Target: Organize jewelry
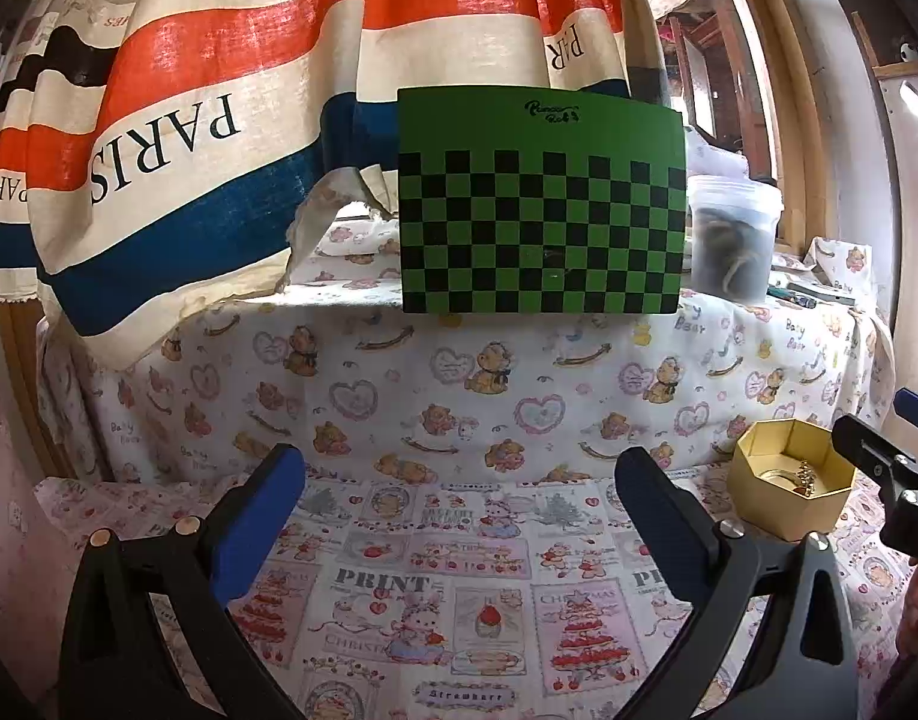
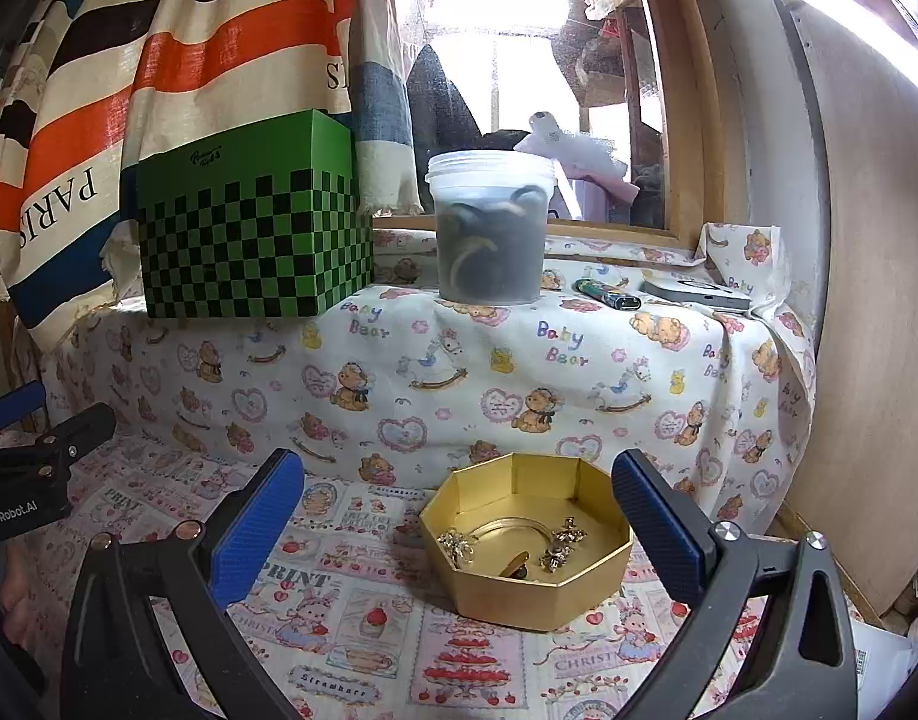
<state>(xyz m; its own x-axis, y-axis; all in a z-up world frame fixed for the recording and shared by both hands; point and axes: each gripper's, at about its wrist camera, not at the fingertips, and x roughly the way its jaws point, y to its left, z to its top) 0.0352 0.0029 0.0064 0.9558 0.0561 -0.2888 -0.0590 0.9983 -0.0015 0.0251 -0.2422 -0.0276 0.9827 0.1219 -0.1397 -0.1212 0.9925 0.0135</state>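
A gold octagonal box [image 2: 528,576] sits open on the printed cloth, just ahead of my right gripper [image 2: 459,516], which is open and empty, its blue pads either side of the box. Inside lie gold jewelry pieces [image 2: 564,543], a bangle [image 2: 507,525] and a small cluster at the left [image 2: 456,543]. In the left wrist view the same box [image 1: 789,483] is at the right. My left gripper [image 1: 459,501] is open and empty over bare cloth, left of the box. The right gripper's tip [image 1: 879,456] shows at that view's right edge.
A raised shelf under teddy-bear cloth [image 2: 519,372] stands behind. On it are a green checkered box [image 2: 249,228], a lidded plastic tub [image 2: 489,228], a lighter [image 2: 609,294] and a flat grey device [image 2: 696,294]. Striped curtain [image 1: 189,120] hangs at left, wall at right.
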